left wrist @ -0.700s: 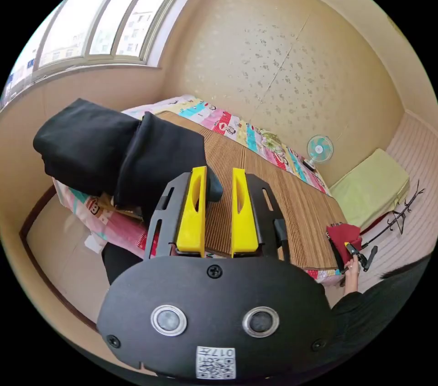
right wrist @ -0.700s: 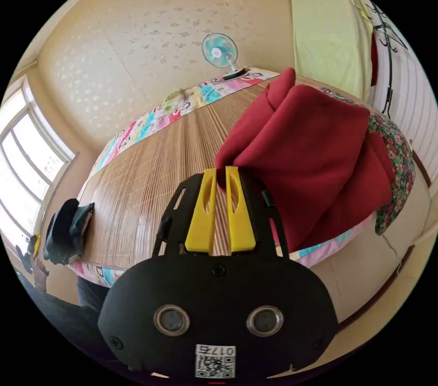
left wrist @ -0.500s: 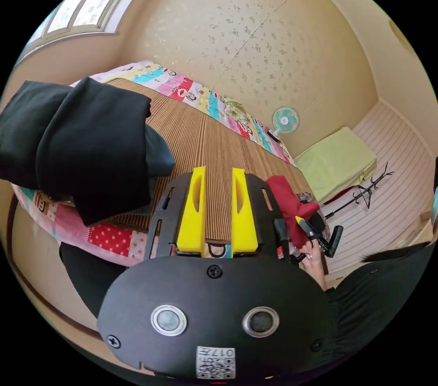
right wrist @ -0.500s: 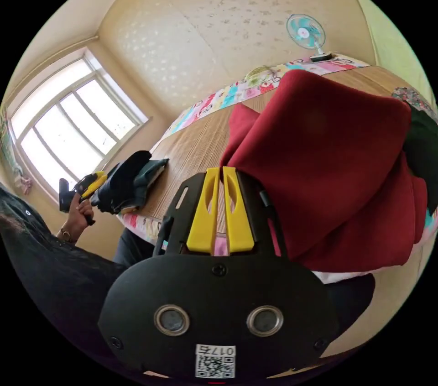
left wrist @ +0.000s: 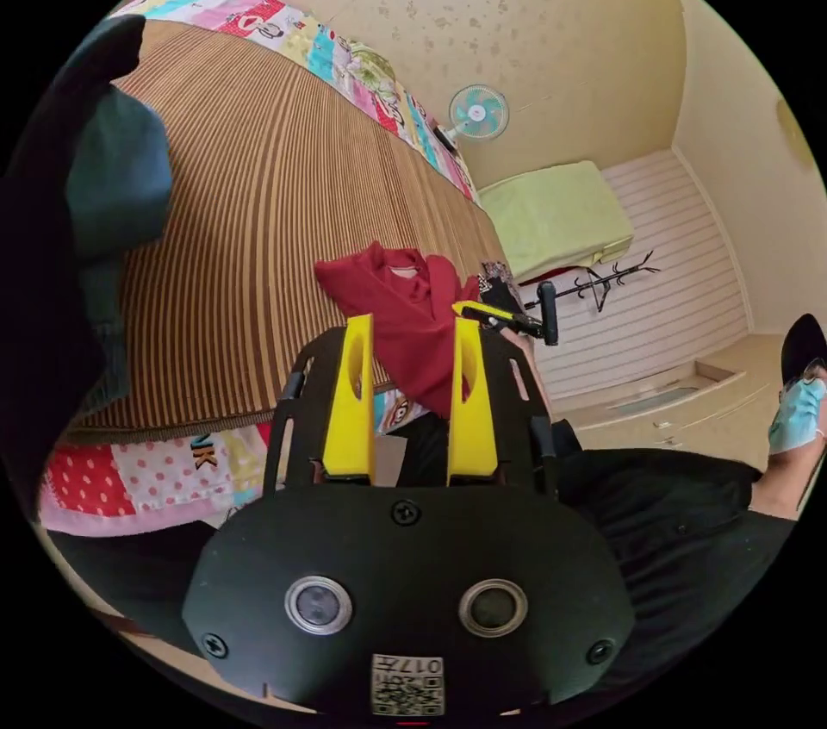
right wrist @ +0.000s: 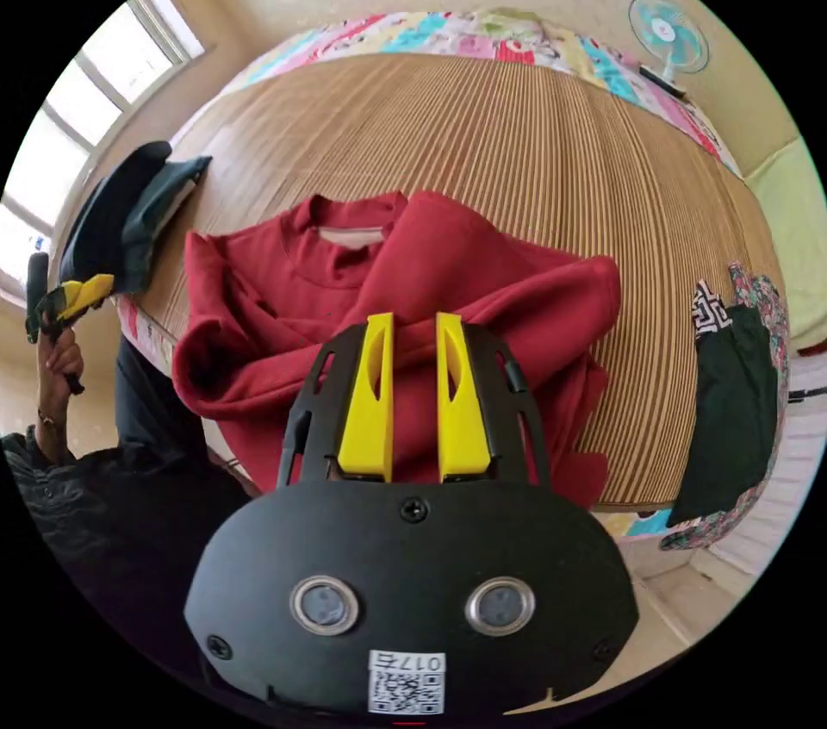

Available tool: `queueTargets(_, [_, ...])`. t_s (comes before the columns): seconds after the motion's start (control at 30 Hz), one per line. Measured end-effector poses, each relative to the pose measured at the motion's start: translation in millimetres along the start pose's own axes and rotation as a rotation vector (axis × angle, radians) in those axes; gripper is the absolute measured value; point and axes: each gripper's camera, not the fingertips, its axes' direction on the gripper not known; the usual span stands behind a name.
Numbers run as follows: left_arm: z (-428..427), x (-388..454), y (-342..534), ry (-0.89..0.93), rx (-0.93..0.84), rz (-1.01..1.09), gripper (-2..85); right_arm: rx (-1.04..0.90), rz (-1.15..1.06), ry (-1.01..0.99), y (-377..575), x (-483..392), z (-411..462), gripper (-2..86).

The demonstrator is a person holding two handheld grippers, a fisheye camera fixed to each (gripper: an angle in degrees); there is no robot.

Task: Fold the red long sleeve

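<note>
The red long sleeve (right wrist: 405, 281) lies crumpled on the striped bamboo mat (right wrist: 482, 126) near its front edge, collar facing the far side and one part hanging over the edge. My right gripper (right wrist: 413, 326) hovers just above its middle, jaws apart with nothing pinched. In the left gripper view the red long sleeve (left wrist: 392, 302) sits beyond my left gripper (left wrist: 405, 330), which is open and empty above the bed's edge. The right gripper (left wrist: 495, 317) shows there in a hand, beside the garment.
A stack of folded black and teal clothes (right wrist: 129, 216) rests at the mat's left end, with the left gripper (right wrist: 73, 298) held near it. A dark garment on floral cloth (right wrist: 732, 410) lies at the right end. A small fan (right wrist: 668, 31) stands behind. The person's dark sleeve (left wrist: 672, 505) is close.
The right gripper carried the red long sleeve from the bed's end onto the mat and its jaws opened, letting it go. The left gripper swung away from the black stack toward the red garment.
</note>
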Motion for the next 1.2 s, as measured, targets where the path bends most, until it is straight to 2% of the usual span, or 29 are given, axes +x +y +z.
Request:
queueTargets(0.07, [21, 9, -28, -0.043, -0.050, 0.047, 14.6, 0.023, -0.018, 0.057, 14, -22, -11, 5.4])
queueTargets(0.17, [48, 19, -67, -0.105, -0.066, 0.120, 14.5, -0.006, -0.034, 0.244, 49, -73, -19, 3.4])
queueTargets(0.3, [88, -2, -111, -0.185, -0.127, 0.073, 16.0, -0.040, -0.070, 0.402, 102, -142, -15, 2.4])
queueTargets(0.43, [122, -52, -119, -0.330, -0.238, -0.097, 15.4, -0.116, -0.080, 0.301, 132, -177, -17, 2.1])
queueTargets(0.57, [116, -64, -103, -0.339, -0.222, -0.105, 12.3, -0.122, -0.118, 0.181, 138, -179, -47, 2.0])
queueTargets(0.7, [102, -81, -98, -0.174, -0.312, -0.184, 12.3, 0.201, -0.078, -0.115, 106, -124, -135, 1.9])
queueTargets(0.73, [98, -89, -96, -0.139, -0.321, -0.198, 12.0, 0.296, -0.063, -0.161, 88, -100, -153, 1.9])
queueTargets(0.8, [93, -100, -92, -0.079, -0.334, -0.211, 11.4, 0.320, -0.056, -0.148, 46, -68, -164, 2.7])
queueTargets(0.87, [89, -107, -89, -0.035, -0.350, -0.219, 10.7, 0.247, -0.042, -0.081, -8, -40, -157, 5.5])
queueTargets(0.93, [81, -110, -83, -0.020, -0.344, -0.208, 9.9, 0.064, -0.060, -0.014, -75, -16, -122, 9.6])
queueTargets(0.97, [79, -110, -81, -0.018, -0.337, -0.208, 9.7, 0.010, -0.075, -0.010, -89, -14, -110, 10.2])
queueTargets(1.03, [71, -109, -69, 0.002, -0.334, -0.197, 8.8, -0.248, -0.143, -0.022, -126, -15, -52, 11.5])
queueTargets(1.07, [69, -109, -66, 0.012, -0.337, -0.192, 8.7, -0.300, -0.150, -0.003, -130, -18, -39, 11.2])
queueTargets(1.17, [46, -116, -44, 0.202, -0.256, -0.193, 7.5, -0.316, -0.232, 0.083, -128, -59, -51, 5.8])
queueTargets(1.2, [29, -122, -35, 0.344, -0.172, -0.210, 6.9, -0.267, -0.223, 0.069, -121, -72, -67, 4.0])
